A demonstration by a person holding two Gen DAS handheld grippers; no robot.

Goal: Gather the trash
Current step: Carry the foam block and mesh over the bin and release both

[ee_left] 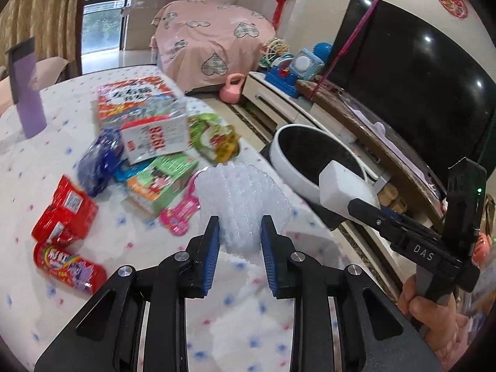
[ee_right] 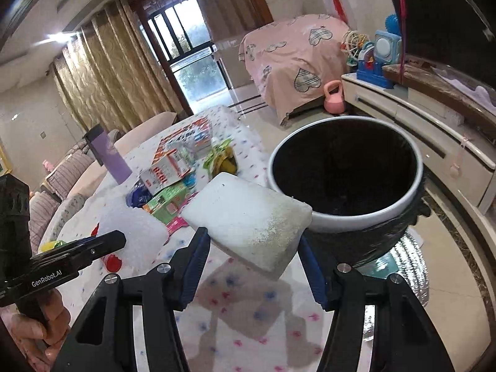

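While wrappers [ee_left: 145, 155] are left strewn on the table [ee_left: 46, 167] at ten o'clock, bubble wrap [ee_left: 241, 198] is pinched by the left hand-held gripper [ee_left: 240, 238]; a foam block [ee_right: 248, 220] is clamped by the right hand-held gripper [ee_right: 252, 254], beside the bin [ee_right: 344, 173] at one o'clock; nothing is seen binned.

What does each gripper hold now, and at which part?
The left gripper holds crumpled bubble wrap by its near lower end. The right gripper holds a white foam block by its two opposite sides.

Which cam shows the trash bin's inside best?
Right wrist: the trash bin sits near centre, its whole rim and dark inside open to view. Left wrist shows the same bin smaller, partly hidden behind the white foam block.
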